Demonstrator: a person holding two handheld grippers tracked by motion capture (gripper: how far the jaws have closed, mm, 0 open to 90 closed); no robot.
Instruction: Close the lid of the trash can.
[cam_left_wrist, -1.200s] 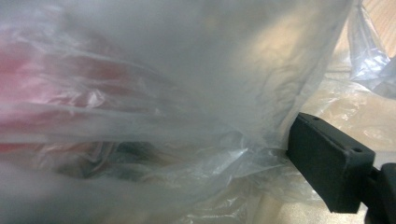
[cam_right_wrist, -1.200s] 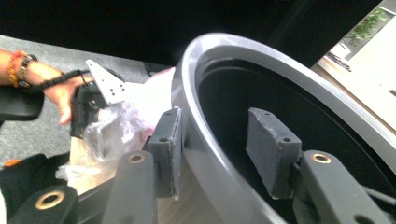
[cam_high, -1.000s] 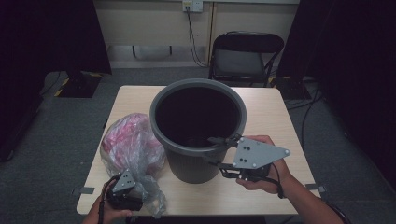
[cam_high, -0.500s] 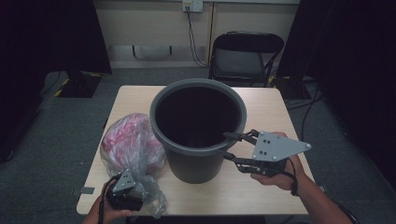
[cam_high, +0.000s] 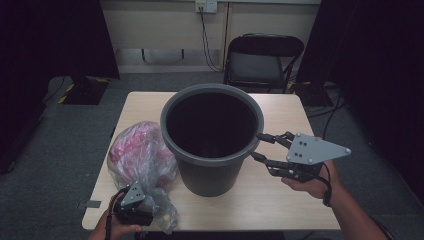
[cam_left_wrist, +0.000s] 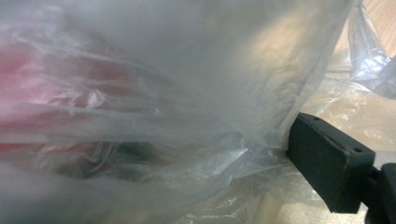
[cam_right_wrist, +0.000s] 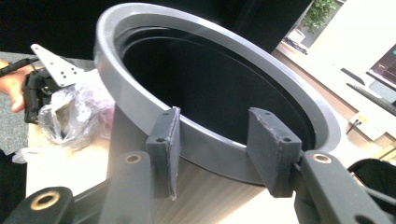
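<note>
The right tongs (cam_high: 261, 146) stand spread and hold nothing, their tips just off the rim of the grey bin (cam_high: 212, 176); in the right gripper view the two pads (cam_right_wrist: 164, 142) face that rim without touching it. The left tongs (cam_high: 131, 201) sit at the near end of the clear plastic bag (cam_high: 142, 155), film crumpled against the one pad (cam_left_wrist: 327, 161) that shows; whether they pinch it or stand apart cannot be told. The bag, stuffed with pink and red material, lies on the worktop (cam_high: 280, 210) touching the bin's left side. The bin stands upright mid-worktop and looks empty, though its floor is dark. Judged from this, the bag has yet to be lifted and dropped in; nothing is done.
</note>
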